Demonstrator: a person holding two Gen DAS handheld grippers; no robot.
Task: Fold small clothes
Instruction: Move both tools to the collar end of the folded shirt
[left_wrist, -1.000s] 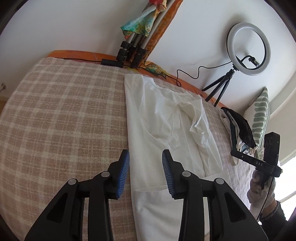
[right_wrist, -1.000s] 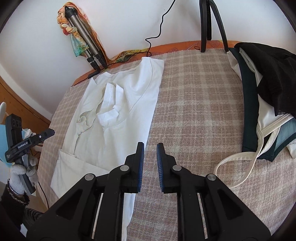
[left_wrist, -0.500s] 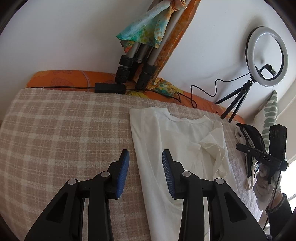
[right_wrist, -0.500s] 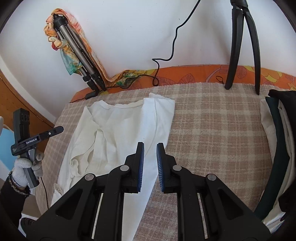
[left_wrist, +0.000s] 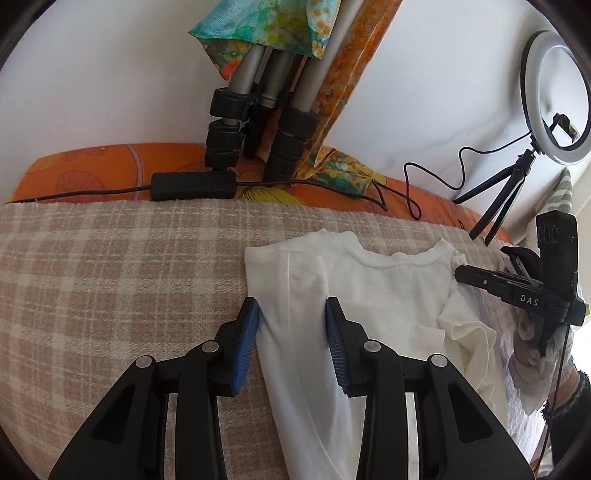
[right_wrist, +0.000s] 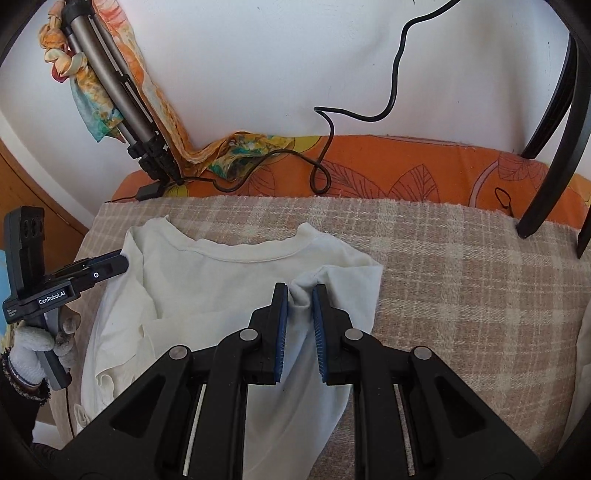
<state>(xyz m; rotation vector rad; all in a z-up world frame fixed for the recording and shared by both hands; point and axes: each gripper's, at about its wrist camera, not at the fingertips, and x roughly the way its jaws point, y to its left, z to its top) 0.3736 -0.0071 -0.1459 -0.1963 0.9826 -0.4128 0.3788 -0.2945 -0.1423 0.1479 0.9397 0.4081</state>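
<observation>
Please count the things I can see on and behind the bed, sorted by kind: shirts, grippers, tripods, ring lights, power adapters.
White shirt: 1
Grippers: 2, the left gripper and the right gripper
Tripods: 2, the folded tripod and the small tripod
Ring light: 1
Black power adapter: 1
Total: 7
</observation>
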